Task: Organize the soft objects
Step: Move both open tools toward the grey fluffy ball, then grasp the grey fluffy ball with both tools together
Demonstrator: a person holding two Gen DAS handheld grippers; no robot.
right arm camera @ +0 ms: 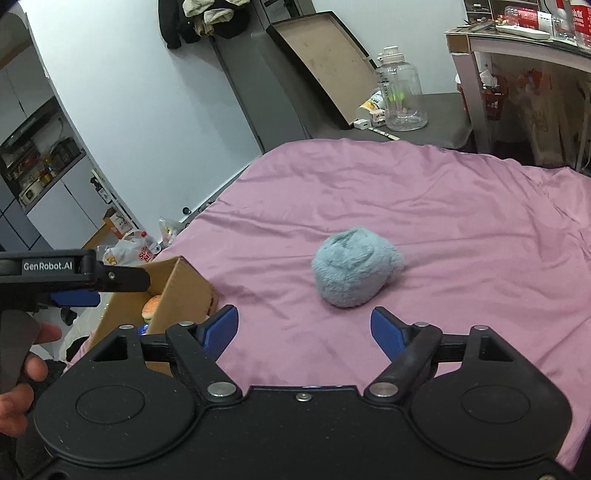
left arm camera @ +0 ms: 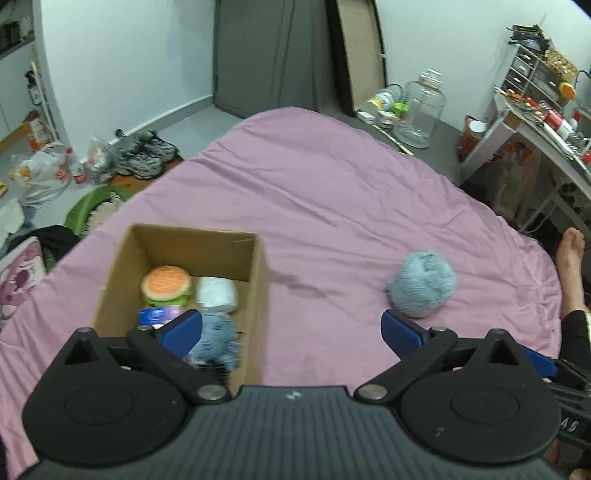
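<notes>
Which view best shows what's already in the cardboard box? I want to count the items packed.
The left wrist view: it looks down into the cardboard box, showing the burger toy, a white roll and more. The right wrist view shows only the box's outer wall and a sliver of burger.

Side of left tongs (right arm camera: 74, 299), black body: "GenRobot.AI" in white letters
Right edge of the left wrist view, black part (left arm camera: 571, 426): letters "AS", rest cut off
Burger toy (left arm camera: 167, 285) top: orange print, too blurred to read
Red packets (right arm camera: 524, 16) on bench: unreadable
</notes>
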